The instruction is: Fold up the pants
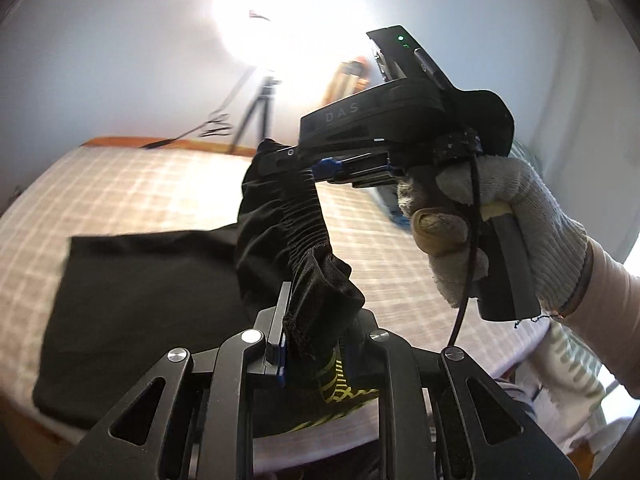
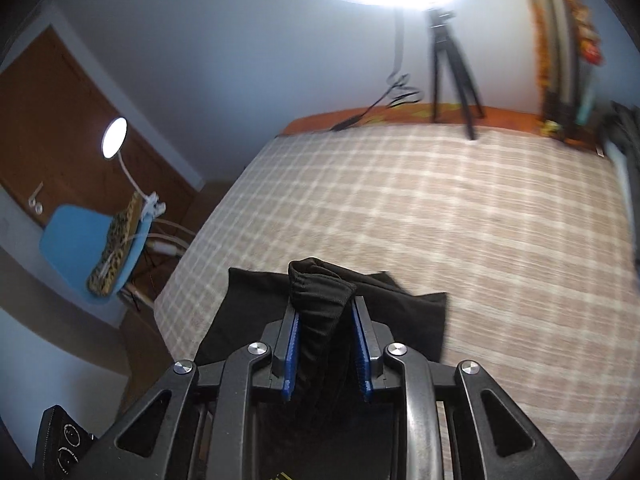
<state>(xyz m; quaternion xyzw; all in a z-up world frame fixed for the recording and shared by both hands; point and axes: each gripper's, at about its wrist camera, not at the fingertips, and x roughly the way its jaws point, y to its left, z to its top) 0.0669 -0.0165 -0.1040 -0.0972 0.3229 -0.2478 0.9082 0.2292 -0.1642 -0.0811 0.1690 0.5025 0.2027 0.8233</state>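
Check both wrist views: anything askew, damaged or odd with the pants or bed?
Nothing damaged or spilled. The black pants are lifted by the waistband, bunched between the left gripper and right gripper, the rest trailing on the checked bedspread. Normal mid-fold.

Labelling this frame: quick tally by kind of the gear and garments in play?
Pants: 1
Grippers: 2, left gripper and right gripper, both clamped on the waistband
Gloved hand: 1
Tripod: 1
Blue chair: 1
Total: 6

Checked bedspread (image 2: pixel 460 220), pale wall (image 2: pixel 240 60), tripod (image 2: pixel 450 64), blue chair (image 2: pixel 76 244), glowing lamp (image 2: pixel 114 138)
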